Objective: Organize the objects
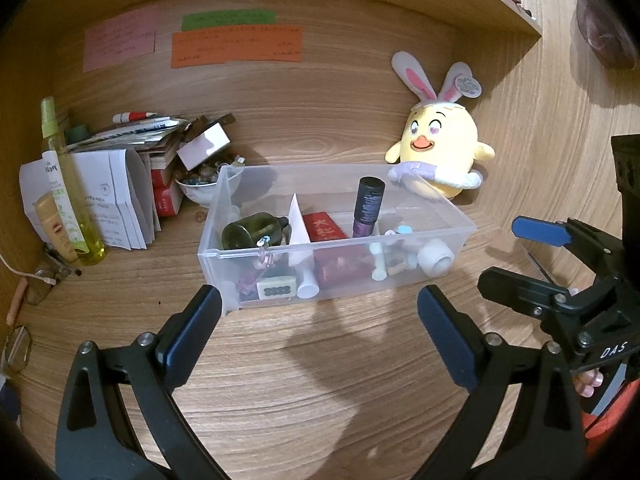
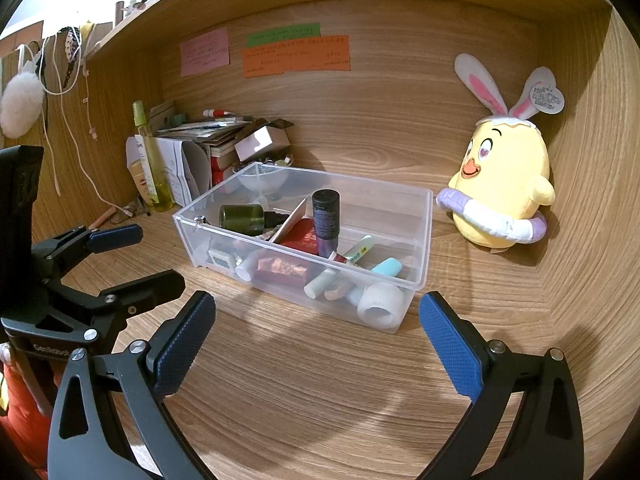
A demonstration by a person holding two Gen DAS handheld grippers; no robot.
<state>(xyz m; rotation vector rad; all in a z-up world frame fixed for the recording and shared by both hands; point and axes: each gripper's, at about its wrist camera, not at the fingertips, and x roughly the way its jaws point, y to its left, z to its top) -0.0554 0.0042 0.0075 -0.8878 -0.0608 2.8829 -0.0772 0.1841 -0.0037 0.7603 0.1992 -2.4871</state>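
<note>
A clear plastic bin (image 1: pixel 460 236) (image 2: pixel 424 240) stands on the wooden desk. It holds a dark green bottle (image 1: pixel 250 232) (image 2: pixel 244 216), an upright dark purple tube (image 1: pixel 367 206) (image 2: pixel 325 216), a red box (image 1: pixel 324 228) (image 2: pixel 304 238), a white roll (image 1: pixel 436 262) (image 2: pixel 380 304) and several small items. My left gripper (image 1: pixel 320 312) is open and empty just in front of the bin. My right gripper (image 2: pixel 318 316) is open and empty, also in front of it. Each gripper shows at the edge of the other's view.
A yellow chick plush (image 1: pixel 440 144) (image 2: pixel 500 192) with rabbit ears leans at the back right. A pile of papers, boxes and a bowl (image 1: pixel 200 188) sits at the back left beside a yellow-green spray bottle (image 1: pixel 68 184) (image 2: pixel 154 164). A shelf hangs overhead.
</note>
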